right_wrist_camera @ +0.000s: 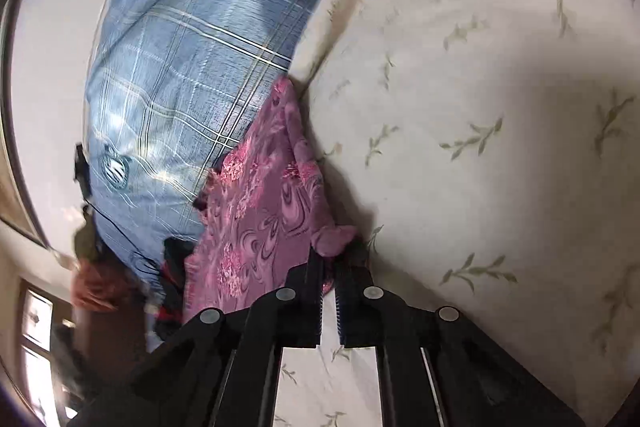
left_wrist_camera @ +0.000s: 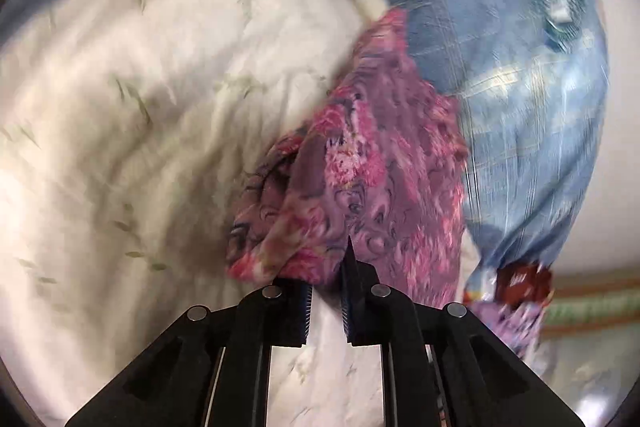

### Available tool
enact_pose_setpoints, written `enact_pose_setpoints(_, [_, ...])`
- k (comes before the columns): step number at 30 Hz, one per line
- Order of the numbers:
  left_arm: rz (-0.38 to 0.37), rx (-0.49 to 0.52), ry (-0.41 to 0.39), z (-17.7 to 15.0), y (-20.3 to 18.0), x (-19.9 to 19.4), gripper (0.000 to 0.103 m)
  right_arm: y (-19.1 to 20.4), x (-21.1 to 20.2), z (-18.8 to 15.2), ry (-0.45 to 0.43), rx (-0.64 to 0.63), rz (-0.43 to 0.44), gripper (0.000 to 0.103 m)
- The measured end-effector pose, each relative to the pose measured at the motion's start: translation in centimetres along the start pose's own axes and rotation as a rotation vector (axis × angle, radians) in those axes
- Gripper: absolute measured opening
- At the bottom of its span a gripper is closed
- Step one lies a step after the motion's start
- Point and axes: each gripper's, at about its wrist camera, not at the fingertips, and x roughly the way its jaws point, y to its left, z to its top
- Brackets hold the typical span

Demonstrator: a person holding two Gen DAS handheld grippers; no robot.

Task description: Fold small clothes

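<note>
Left gripper point(left_wrist_camera: 326, 281) jaws pinching floral cloth point(left_wrist_camera: 372, 163) — white bedding point(left_wrist_camera: 140, 107), blue pillow point(left_wrist_camera: 520, 87)

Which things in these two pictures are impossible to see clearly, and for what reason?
- Left wrist view: the left gripper tips are buried in the purple floral garment, so the grasp point is hidden.
- Left wrist view: motion blur smears the blue plaid fabric.
- Right wrist view: the right gripper holds a garment corner; its full shape is bunched.
- Right wrist view: things at lower left are blurred.
</note>
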Motion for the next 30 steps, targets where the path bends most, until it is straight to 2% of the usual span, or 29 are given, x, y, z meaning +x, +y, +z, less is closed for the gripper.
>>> enact_pose_setpoints(2, [0.026, 0.099, 0.001, -0.3, -1.0, -2.0, 0.012, 1.5, -1.3, 0.1, -0.022, -0.041, -0.011, 0.011])
enact_pose_setpoints(4, [0.032, 0.167, 0.001, -0.2, -1.4, -4.1, 0.018, 3.2, -3.0, -0.1, -0.065, -0.107, -0.033, 0.013])
enact_pose_setpoints(6, [0.064, 0.217, -0.044, 0.2, -1.8, -6.3, 0.034, 5.0, -4.0, -0.4, -0.102, -0.175, -0.039, 0.014])
enact_pose_setpoints(7, [0.075, 0.237, -0.066, 0.5, -2.2, -6.9, 0.039, 5.8, -4.2, -0.6, -0.109, -0.206, -0.036, 0.016])
enact_pose_setpoints(10, [0.079, 0.291, -0.068, 1.4, -3.6, -8.1, 0.05, 8.7, -3.5, -1.5, -0.108, -0.317, -0.053, 0.025])
enact_pose_setpoints(12, [0.089, 0.306, -0.058, 1.7, -4.7, -7.6, 0.05, 9.6, -2.3, -1.9, -0.082, -0.334, -0.034, 0.031])
enact_pose_setpoints(14, [0.102, 0.3, -0.02, 1.8, -4.4, -6.5, 0.051, 10.0, -1.0, -2.2, -0.043, -0.334, -0.028, 0.031])
enact_pose_setpoints(16, [0.104, 0.255, 0.031, 2.0, -3.3, -5.0, 0.051, 10.2, 0.7, -2.5, 0.026, -0.326, -0.013, 0.031])
enact_pose_setpoints(18, [0.03, 0.185, 0.055, 1.0, -2.2, -4.9, 0.05, 10.1, 1.7, -3.0, 0.074, -0.309, -0.012, 0.031])
enact_pose_setpoints(21, [-0.047, 0.143, 0.017, -1.0, -1.3, -5.4, 0.052, 9.3, 2.0, -4.1, 0.126, -0.279, 0.018, 0.036])
enact_pose_setpoints(23, [-0.086, 0.107, 0.005, -1.3, -1.0, -4.7, 0.054, 8.5, 2.1, -4.6, 0.136, -0.256, 0.011, 0.038])
enact_pose_setpoints(25, [-0.08, 0.057, 0.008, -0.9, -0.6, -3.3, 0.054, 7.4, 2.3, -4.8, 0.144, -0.217, -0.006, 0.038])
enact_pose_setpoints(27, [-0.055, 0.008, 0.023, -0.5, 0.1, -1.7, 0.054, 5.8, 2.0, -4.7, 0.141, -0.125, 0.013, 0.038])
enact_pose_setpoints(30, [-0.06, -0.021, 0.011, -0.6, 0.8, -0.8, 0.054, 3.9, 0.7, -4.3, 0.095, -0.024, 0.012, 0.04])
